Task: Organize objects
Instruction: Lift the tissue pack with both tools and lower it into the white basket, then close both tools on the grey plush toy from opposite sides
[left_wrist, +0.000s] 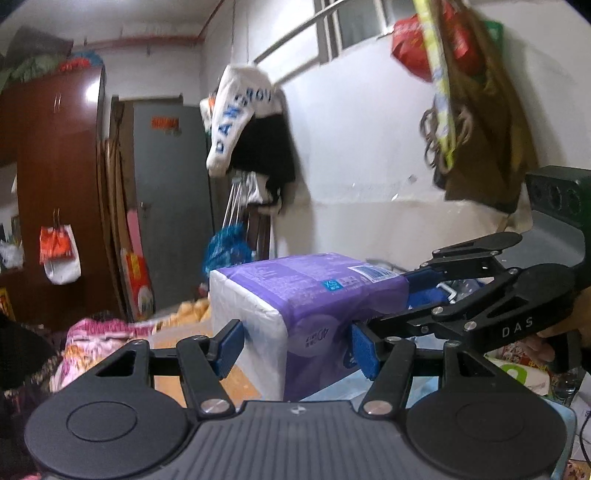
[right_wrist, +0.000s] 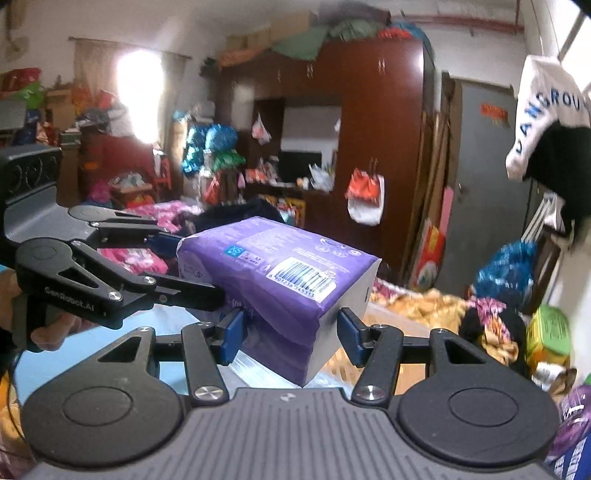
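Note:
A purple and white soft pack with a barcode is held up in the air between both grippers. My left gripper has its blue pads pressed on the pack's near end. My right gripper grips the pack from the other side. In the left wrist view the right gripper reaches in from the right and clamps the pack's far end. In the right wrist view the left gripper comes in from the left onto the pack.
A brown wardrobe and a grey door stand behind. Clothes and bags hang on the white wall. Pink and floral bedding and scattered bags lie below. A light blue surface lies under the pack.

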